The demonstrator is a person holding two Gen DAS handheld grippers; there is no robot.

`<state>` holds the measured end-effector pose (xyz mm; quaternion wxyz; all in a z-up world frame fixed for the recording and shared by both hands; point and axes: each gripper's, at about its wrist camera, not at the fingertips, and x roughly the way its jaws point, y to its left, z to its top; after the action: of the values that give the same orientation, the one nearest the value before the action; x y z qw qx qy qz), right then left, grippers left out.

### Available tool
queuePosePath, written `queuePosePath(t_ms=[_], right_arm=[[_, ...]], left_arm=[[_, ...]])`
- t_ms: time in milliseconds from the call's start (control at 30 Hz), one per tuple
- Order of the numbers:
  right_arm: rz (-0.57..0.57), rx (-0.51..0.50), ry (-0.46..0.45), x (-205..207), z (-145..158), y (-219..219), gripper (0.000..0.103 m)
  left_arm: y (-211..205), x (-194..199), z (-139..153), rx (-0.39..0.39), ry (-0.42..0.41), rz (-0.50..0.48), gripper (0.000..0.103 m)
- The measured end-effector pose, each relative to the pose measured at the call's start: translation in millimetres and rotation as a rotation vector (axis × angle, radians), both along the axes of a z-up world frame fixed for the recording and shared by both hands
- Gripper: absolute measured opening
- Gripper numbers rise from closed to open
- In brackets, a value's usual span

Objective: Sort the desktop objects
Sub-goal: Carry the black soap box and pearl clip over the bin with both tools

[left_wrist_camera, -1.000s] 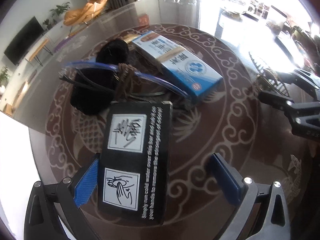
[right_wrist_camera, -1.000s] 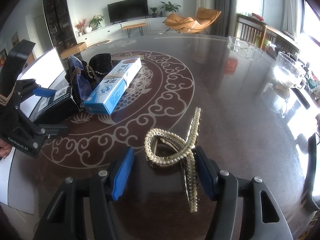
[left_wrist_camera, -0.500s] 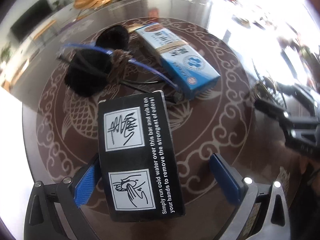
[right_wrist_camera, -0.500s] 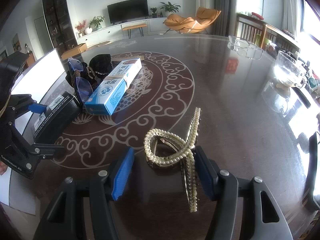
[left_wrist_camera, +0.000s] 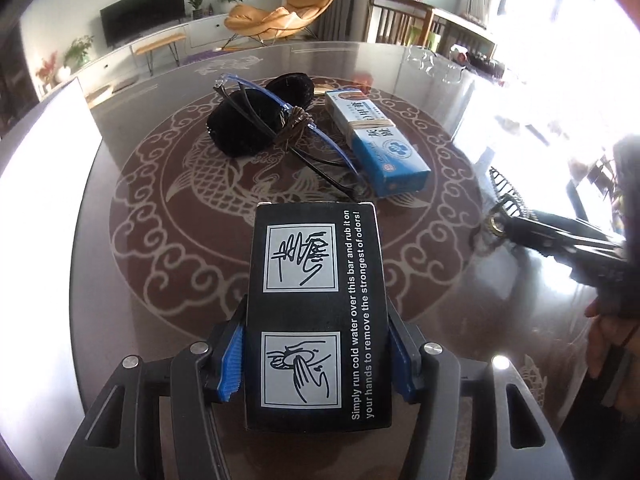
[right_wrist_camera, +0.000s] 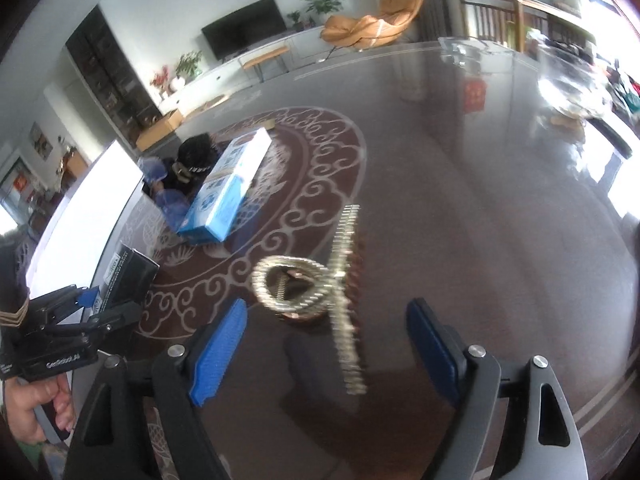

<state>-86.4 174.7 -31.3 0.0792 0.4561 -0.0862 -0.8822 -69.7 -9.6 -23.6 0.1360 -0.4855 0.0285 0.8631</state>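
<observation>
gripping the black box (left_wrist_camera: 318,312) by its two long sides, the left gripper (left_wrist_camera: 318,356) has its blue pads (left_wrist_camera: 234,360) pressed flat against the cardboard, and the box looks lifted off the table (left_wrist_camera: 160,272), printed face up and pointing forward. the right gripper (right_wrist_camera: 326,344) stands wide apart with nothing between its pads (right_wrist_camera: 218,344); the pearl hair clip (right_wrist_camera: 320,280) lies on the table just ahead of them, blurred in the right view, so whether anything touches it i cannot tell. the blue box (left_wrist_camera: 376,136) and the dark glasses (left_wrist_camera: 264,124) sit together farther out on the patterned centre, touching or nearly so, well apart from the clip. the step in hand seems to be carrying the black box to its place while the right side lines up on the clip. to do it well, keep the grip even and no harder than needed, since thin cardboard will buckle; hold the box level so it does not pivot between the pads, and set it down flat before letting go. for the clip, come in low and close on the rounded loop, not the long toothed comb, which would likely twist or skid on the glossy top.
</observation>
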Motion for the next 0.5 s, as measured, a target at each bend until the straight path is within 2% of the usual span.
queuePosePath(t_ms=[100, 133, 167, 200, 233, 367, 500], right_arm=[[-0.014, 0.072, 0.010, -14.6, -1.0, -21.3, 0.086], [-0.032, 0.087, 0.000, -17.4, -3.1, -23.6, 0.079], [-0.057, 0.104, -0.013, -19.2, -4.8, -24.9, 0.062], [-0.079, 0.117, -0.014, -18.5, -3.7, -24.3, 0.051], [-0.080, 0.091, -0.022, -17.2, -4.2, -20.5, 0.046], [-0.071, 0.092, 0.004, -5.7, 10.0, -17.8, 0.045], [-0.032, 0.058, 0.064, 4.6, 45.1, -23.4, 0.045]], left_arm=[[-1.9, 7.4, 0.6, 0.003, 0.021, -0.003, 0.058], [-0.8, -2.0, -2.2, 0.001, 0.026, -0.002, 0.058], [-1.7, 9.4, -1.9, 0.006, 0.029, 0.001, 0.058], [-5.5, 10.8, -0.8, 0.021, 0.032, 0.005, 0.058], [-12.2, 10.2, -3.0, 0.034, 0.035, 0.009, 0.058], [-21.1, 20.5, 8.4, 0.109, 0.049, 0.014, 0.058], [-30.6, 31.6, 40.7, 0.226, 0.075, 0.007, 0.058]])
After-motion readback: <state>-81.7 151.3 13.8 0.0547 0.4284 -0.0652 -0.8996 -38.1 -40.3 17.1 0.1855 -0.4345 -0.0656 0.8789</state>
